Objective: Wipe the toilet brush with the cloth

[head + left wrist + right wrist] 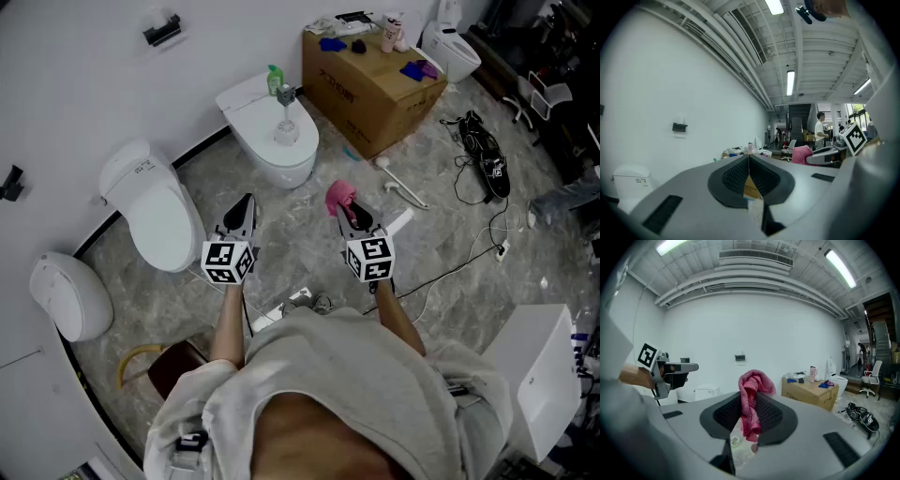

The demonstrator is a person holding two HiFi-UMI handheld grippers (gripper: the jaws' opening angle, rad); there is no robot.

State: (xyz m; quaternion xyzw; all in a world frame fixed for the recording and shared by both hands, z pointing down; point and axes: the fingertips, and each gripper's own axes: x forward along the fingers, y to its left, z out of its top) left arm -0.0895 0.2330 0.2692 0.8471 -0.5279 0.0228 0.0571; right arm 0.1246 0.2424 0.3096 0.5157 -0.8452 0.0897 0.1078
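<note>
Jaws of the left gripper [242, 208], closed pad to pad with nothing between them; in the left gripper view they meet along one line [749, 161]. To the left of these jaws, a white toilet [155, 211] with its lid down. Ahead of both pairs of jaws and between them, a second toilet [281, 159]; on its lid the toilet brush [286, 122] stands upright, well apart from either gripper, with a green bottle [274, 80] just behind it. Jaws of the right gripper [354, 217], clamped on the pink cloth [338, 196], which bunches above the pads [726, 413] and hangs below them [752, 390]. Ahead and right of these jaws, a cardboard box [375, 84].
</note>
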